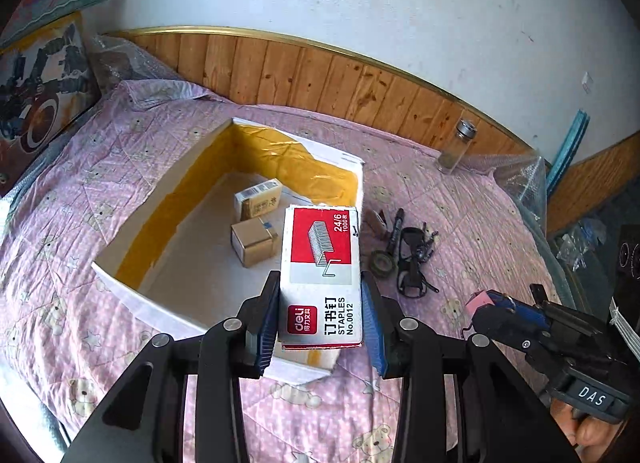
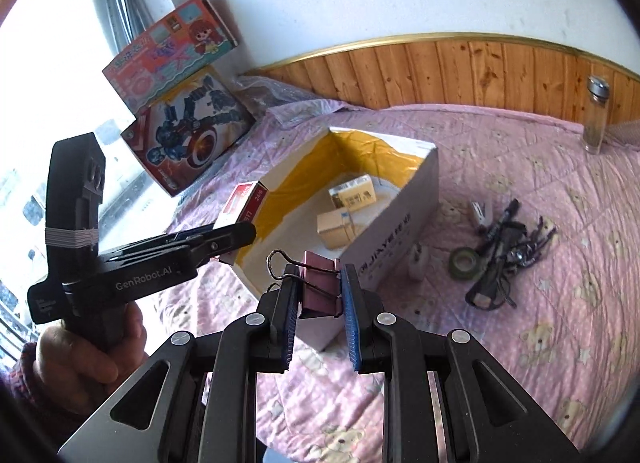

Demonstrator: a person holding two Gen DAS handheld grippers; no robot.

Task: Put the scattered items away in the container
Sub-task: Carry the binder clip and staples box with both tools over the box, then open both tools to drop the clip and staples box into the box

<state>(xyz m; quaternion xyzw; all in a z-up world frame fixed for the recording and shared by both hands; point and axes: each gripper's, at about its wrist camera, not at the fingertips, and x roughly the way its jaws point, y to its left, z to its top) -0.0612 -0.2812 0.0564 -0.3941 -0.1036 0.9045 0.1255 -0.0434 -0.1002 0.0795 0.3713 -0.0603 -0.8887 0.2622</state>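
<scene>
Bedspread (image 1: 100, 167): pink quilt lying under everything.
Container (image 1: 132, 287): open white cardboard box, yellow-taped inside, sitting on the quilt and holding two small cartons (image 1: 256, 223).
Left gripper (image 1: 320, 311): fingers pressing both sides of a Deli staples box (image 1: 320, 263), hovering over the container's near edge.
Right gripper (image 2: 320, 303): clamping a pink binder clip (image 2: 320, 283) just outside the container's near corner.
Scattered items (image 2: 504, 251): marker, tape roll and dark clips lying right of the container.
</scene>
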